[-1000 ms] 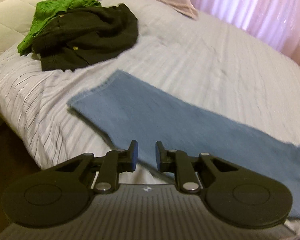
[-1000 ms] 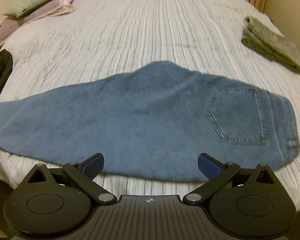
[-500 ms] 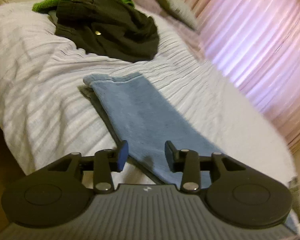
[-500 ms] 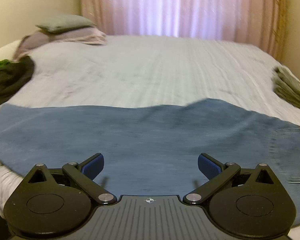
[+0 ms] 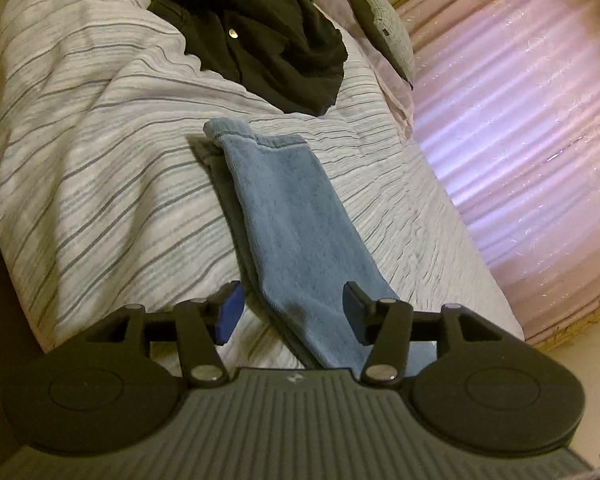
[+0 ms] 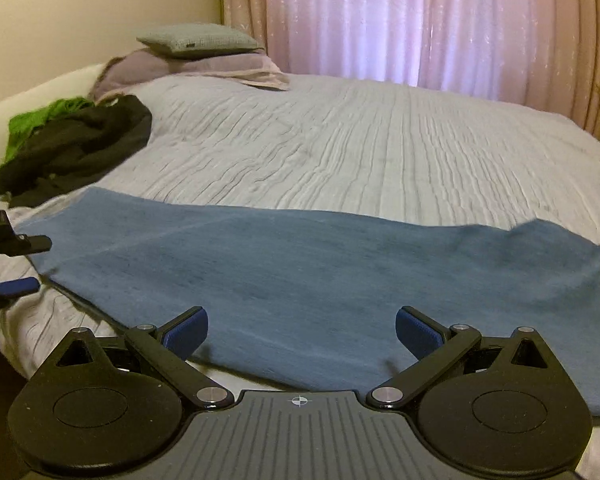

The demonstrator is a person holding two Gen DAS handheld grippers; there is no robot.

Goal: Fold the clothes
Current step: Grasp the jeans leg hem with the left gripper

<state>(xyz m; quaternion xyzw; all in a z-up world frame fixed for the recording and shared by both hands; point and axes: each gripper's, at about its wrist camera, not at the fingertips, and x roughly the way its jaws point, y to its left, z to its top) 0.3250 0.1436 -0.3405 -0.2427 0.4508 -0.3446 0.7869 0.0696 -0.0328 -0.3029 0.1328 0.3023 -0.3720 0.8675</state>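
Across the near edge of the striped bed (image 6: 380,152): jeans (image 6: 300,272) laid flat, legs stacked. Left tongs (image 5: 292,312) opening astride the leg near the hem, nothing gripped. Right tongs (image 6: 302,332) wide apart at mid-leg. Best pinch both layers together before lifting.

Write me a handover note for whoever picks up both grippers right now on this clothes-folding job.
Left gripper: jaws opening, nothing pinched; it sits by the near edge of the jeans' leg end.
Right gripper: open and empty, low over the near edge of the jeans, further along.
Jeans: laid flat across the striped bedspread, legs doubled one on the other, hem pointing toward the dark garment.
Done: jeans folded lengthwise.
Left: fold the jeans crosswise, then the dark garment and the green one heaped near the pillows.
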